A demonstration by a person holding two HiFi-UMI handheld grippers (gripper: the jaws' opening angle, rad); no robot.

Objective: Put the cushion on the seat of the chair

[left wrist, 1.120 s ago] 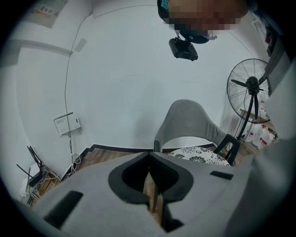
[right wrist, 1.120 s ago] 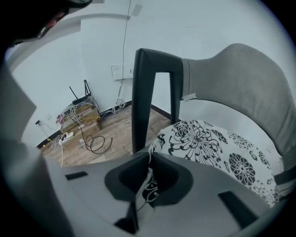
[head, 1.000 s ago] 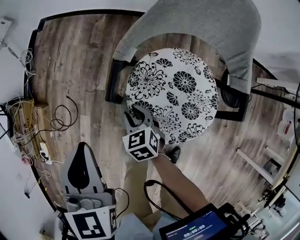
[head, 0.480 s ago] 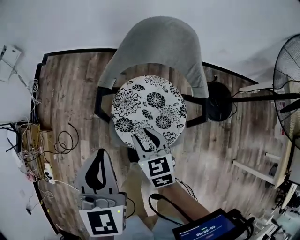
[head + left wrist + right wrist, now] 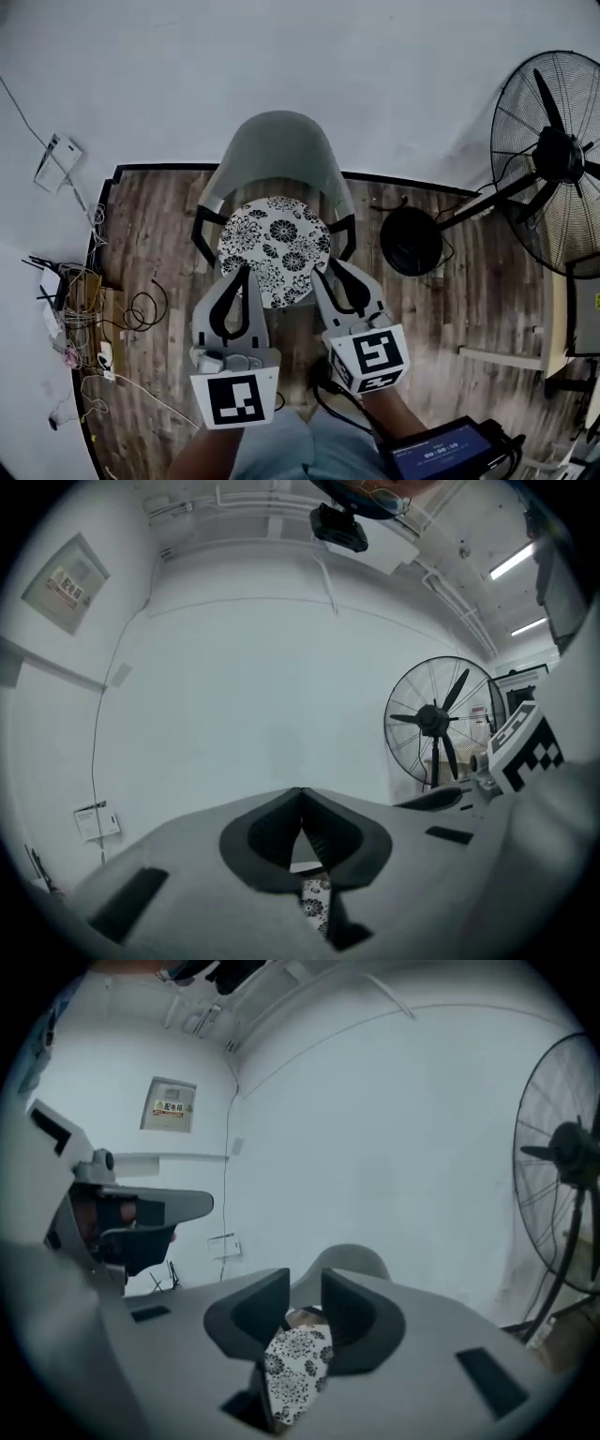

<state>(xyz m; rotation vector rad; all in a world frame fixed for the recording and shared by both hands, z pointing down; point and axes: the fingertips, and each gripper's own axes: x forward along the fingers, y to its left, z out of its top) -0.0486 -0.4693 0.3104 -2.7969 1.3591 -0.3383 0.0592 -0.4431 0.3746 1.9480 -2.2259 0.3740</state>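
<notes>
Head view: a grey chair point(image 5: 281, 155) stands on the wood floor point(image 5: 155, 234) against a white wall, and the round flower-print cushion point(image 5: 274, 248) lies flat on its seat.
Left tool point(image 5: 246, 274): clenched, with the tips meeting and nothing held. It is raised on the near side of the chair, clear of the cushion.
Right tool point(image 5: 328, 269): the jaws are slightly apart and closing, with nothing between them. In the right gripper view the cushion shows through the gap, farther off on the seat.
Tools together: side by side, both pointing toward the chair.
Surroundings: a standing fan point(image 5: 553, 155) is to the right of the chair, loose cables point(image 5: 141, 311) lie on the floor at left, and a lit screen point(image 5: 439, 457) is at the lower edge.
</notes>
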